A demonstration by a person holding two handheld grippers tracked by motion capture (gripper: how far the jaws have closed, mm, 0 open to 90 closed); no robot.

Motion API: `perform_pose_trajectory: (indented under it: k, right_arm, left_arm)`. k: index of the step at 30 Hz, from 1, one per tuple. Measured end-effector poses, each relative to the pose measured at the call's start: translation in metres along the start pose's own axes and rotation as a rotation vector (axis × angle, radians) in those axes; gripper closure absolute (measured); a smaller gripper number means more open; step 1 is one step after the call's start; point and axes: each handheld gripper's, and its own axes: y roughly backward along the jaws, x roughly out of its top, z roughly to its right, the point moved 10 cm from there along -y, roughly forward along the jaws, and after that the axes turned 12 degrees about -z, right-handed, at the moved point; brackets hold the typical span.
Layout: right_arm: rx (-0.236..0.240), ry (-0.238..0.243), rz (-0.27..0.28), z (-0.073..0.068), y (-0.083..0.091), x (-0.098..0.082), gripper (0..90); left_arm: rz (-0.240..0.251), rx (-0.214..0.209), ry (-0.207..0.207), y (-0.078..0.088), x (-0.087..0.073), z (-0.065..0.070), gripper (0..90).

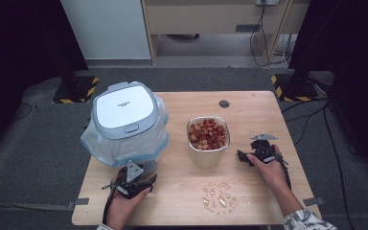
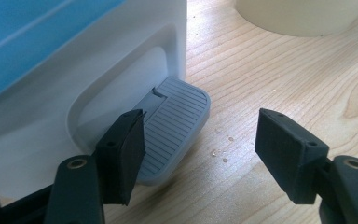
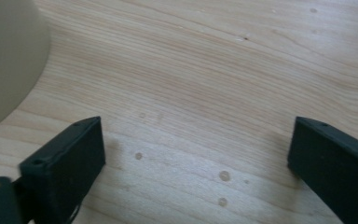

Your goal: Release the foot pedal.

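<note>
- Sitting at the near left of the desk (image 1: 249, 103), the left tool (image 1: 133, 181) rests just in front of a white pedal bin (image 1: 124, 122) lined with a pale blue bag.
- In the left gripper view its jaws stand wide apart with nothing between the pads; the left jaw hovers over the grey ribbed foot pedal (image 2: 175, 128) at the bin's base, and I cannot tell whether it touches it.
- That pedal sticks out from a recess in the bin's white front wall and lies low over the wood.
- At the near right, the right tool (image 1: 248, 154) is held in the person's right hand (image 1: 270, 165), pointing left toward a metal container (image 1: 208, 136).
- Its jaws are wide too, holding nothing; the right gripper view shows bare wood between them, with a few small drops (image 3: 223, 176).
- Just beside the left jaw in that view rises the container's pale curved wall, apart from the jaw.
- Red and pale pieces of food fill the container, which stands mid-desk, right of the bin and not touching it.
- Near the front edge, between the two hands, a patch of spilled water (image 1: 220, 194) glistens on the wood.
- A small dark round hole (image 1: 224, 103) sits at the far side.
</note>
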Motion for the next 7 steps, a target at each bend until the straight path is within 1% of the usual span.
perform_pose_trajectory:
  k: [2, 7]
  right_arm:
    - [0.000, 0.006, 0.002, -0.0008, -0.0002, -0.0002, 3.1]
    - [-0.011, -0.010, 0.001, -0.0014, -0.0001, -0.0009, 1.8]
  left_arm:
    - [0.003, -0.001, 0.003, 0.0005, 0.0003, 0.0001, 31.8]
    - [0.007, -0.007, 0.004, 0.0020, 0.0009, 0.0010, 31.9]
